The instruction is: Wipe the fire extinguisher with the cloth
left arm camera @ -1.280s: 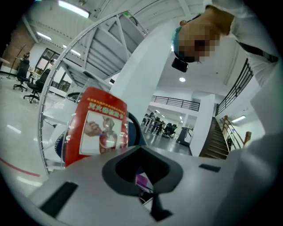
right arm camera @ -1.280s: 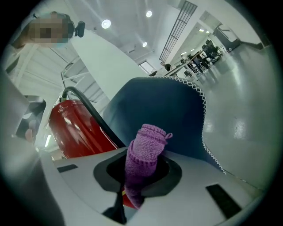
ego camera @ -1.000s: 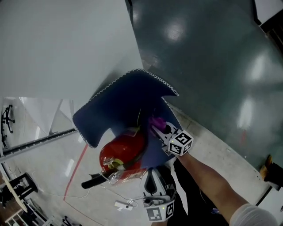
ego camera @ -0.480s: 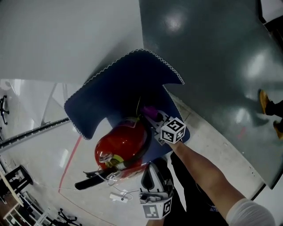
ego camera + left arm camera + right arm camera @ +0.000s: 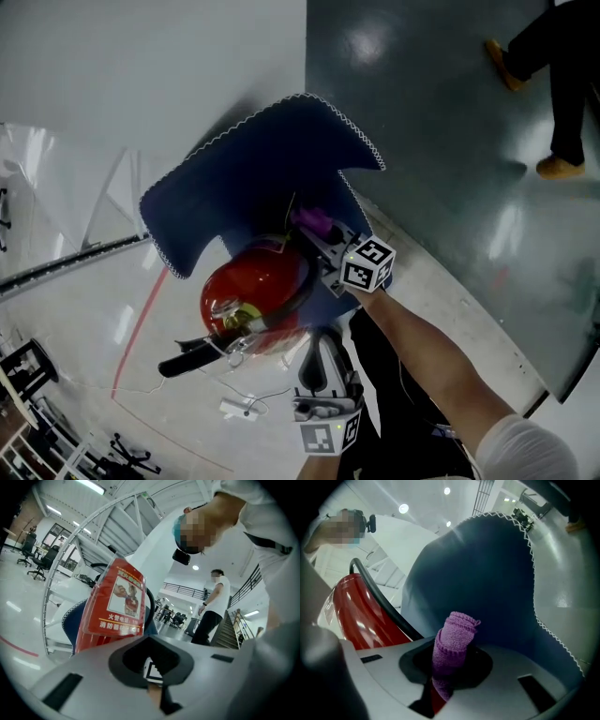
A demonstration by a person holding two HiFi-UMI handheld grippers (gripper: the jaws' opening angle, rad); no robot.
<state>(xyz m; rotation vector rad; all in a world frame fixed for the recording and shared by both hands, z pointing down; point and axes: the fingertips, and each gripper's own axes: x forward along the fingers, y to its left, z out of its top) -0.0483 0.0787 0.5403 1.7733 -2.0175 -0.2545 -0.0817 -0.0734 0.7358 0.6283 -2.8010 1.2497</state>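
Note:
A red fire extinguisher (image 5: 253, 300) with a black hose (image 5: 307, 281) and black handle rests against a dark blue mat (image 5: 253, 178) with white stitched edging. My right gripper (image 5: 319, 234) is shut on a rolled purple cloth (image 5: 312, 221) just beyond the extinguisher's upper right side. In the right gripper view the purple cloth (image 5: 452, 644) sticks up from the right gripper (image 5: 449, 679), with the extinguisher (image 5: 356, 616) to its left and the mat (image 5: 478, 573) behind. My left gripper (image 5: 319, 361) sits below the extinguisher, apart from it. From the left gripper (image 5: 154, 698), shut and empty, the extinguisher's label (image 5: 117, 604) is visible.
A person's legs (image 5: 553, 75) stand on the dark floor at the top right. A small white tag on a string (image 5: 234, 408) lies below the extinguisher's handle. Another person (image 5: 211, 606) stands in the background of the left gripper view, near office chairs (image 5: 37, 559).
My right gripper with the purple cloth has crept slightly up and left along the extinguisher. A person has walked into the top right of the head view.

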